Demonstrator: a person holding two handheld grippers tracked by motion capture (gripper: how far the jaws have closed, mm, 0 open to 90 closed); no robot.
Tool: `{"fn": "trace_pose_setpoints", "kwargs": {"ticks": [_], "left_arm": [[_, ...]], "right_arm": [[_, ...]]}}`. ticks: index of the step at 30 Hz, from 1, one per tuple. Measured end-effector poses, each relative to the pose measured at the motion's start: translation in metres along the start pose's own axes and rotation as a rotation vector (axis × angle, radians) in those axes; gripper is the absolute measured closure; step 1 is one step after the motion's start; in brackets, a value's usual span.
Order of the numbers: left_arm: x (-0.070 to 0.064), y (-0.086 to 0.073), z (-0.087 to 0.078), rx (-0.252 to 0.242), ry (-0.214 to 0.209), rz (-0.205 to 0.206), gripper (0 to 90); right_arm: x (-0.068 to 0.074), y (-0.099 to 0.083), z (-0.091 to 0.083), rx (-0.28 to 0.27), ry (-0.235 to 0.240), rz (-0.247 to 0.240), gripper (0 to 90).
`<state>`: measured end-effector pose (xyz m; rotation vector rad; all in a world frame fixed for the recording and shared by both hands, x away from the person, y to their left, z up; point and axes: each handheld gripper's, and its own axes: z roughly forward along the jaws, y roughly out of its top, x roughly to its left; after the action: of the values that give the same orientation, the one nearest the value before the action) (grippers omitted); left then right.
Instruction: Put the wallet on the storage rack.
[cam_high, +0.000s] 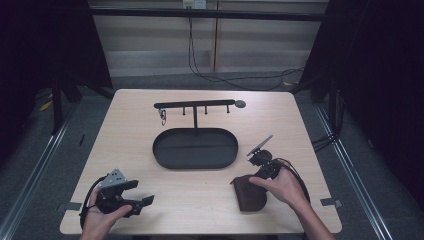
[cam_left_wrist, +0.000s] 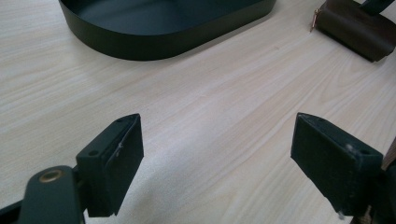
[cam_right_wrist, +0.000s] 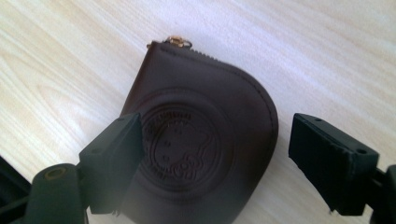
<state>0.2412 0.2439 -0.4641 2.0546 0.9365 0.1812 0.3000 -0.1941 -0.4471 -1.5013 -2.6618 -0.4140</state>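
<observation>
A dark brown leather coin pouch (cam_high: 249, 193) (cam_right_wrist: 201, 140) with an embossed round emblem and a gold zipper pull (cam_right_wrist: 178, 42) lies flat on the wooden table, near the front right. My right gripper (cam_high: 255, 182) (cam_right_wrist: 215, 163) hovers over it, open, its jaws standing on either side of the pouch without closing on it. My left gripper (cam_high: 142, 200) (cam_left_wrist: 217, 158) rests low over bare table at the front left, open with nothing between its fingers. The pouch (cam_left_wrist: 357, 25) also appears at the top right of the left gripper view.
A black oval tray (cam_high: 195, 148) (cam_left_wrist: 154, 39) sits mid-table, with a black T-shaped hanger stand (cam_high: 195, 106) rising from its back; a small ring (cam_high: 163, 117) hangs from the stand's left end. Cables run across the floor behind the table.
</observation>
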Motion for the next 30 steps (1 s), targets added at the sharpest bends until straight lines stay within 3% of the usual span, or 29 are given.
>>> {"fn": "trace_pose_setpoints", "kwargs": {"ticks": [2,14,30], "left_arm": [[0.000,0.000,-0.001,-0.003,0.001,-0.002,17.0],[0.001,0.000,-0.001,-0.005,-0.013,-0.006,17.0],[0.003,0.000,-0.001,0.002,-0.023,-0.006,18.4]], "right_arm": [[0.001,0.002,0.002,0.015,0.016,0.008,18.0],[0.001,0.010,0.016,0.063,0.010,0.007,13.5],[-0.015,0.011,0.025,0.087,0.145,0.045,13.9]]}}
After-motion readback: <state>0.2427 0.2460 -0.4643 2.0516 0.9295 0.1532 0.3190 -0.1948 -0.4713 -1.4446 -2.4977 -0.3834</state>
